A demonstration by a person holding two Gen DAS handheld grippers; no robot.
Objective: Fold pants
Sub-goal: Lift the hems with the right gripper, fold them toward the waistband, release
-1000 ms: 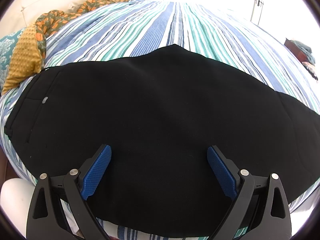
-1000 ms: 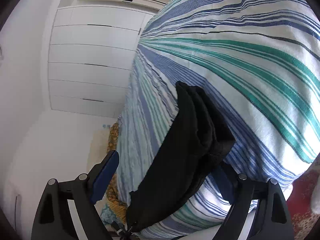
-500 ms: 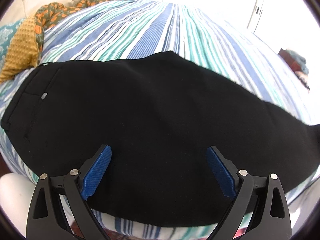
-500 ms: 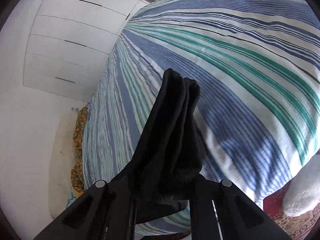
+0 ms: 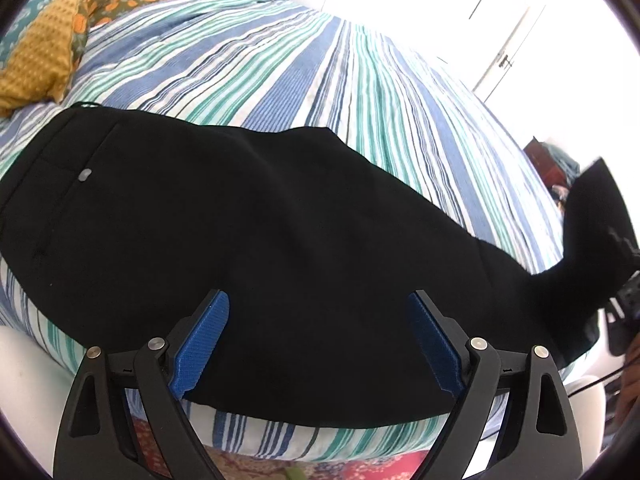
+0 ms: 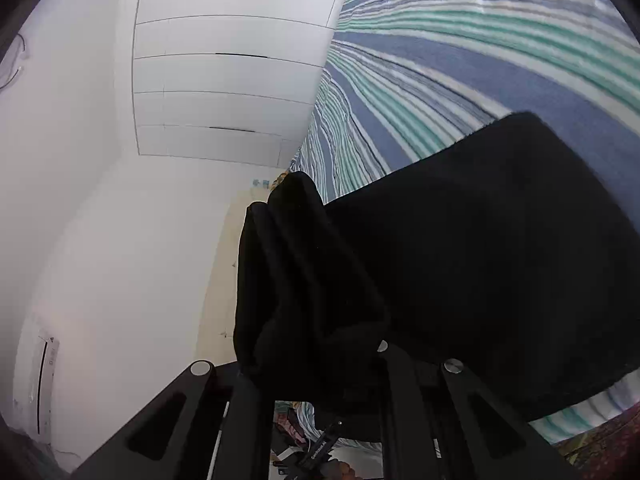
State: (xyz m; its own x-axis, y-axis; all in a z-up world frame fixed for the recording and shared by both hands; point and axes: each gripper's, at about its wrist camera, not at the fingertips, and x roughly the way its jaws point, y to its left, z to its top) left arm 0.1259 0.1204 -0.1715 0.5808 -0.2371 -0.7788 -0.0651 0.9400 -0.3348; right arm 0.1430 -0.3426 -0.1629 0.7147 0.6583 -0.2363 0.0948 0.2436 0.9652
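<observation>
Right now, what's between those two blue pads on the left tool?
Only the black pants, lying flat on the striped bedspread. In the left wrist view the left gripper hangs over them, its closing jaws not yet pinching the cloth.

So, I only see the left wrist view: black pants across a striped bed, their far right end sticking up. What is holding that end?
Observer: The right gripper is shut on that end of the black pants; its fingertips are buried in the cloth.
Operator: Is the cloth flat where it is held?
Observer: No. Seen from the right wrist, the held end is bunched into several thick folds that stand above the fingers.
</observation>
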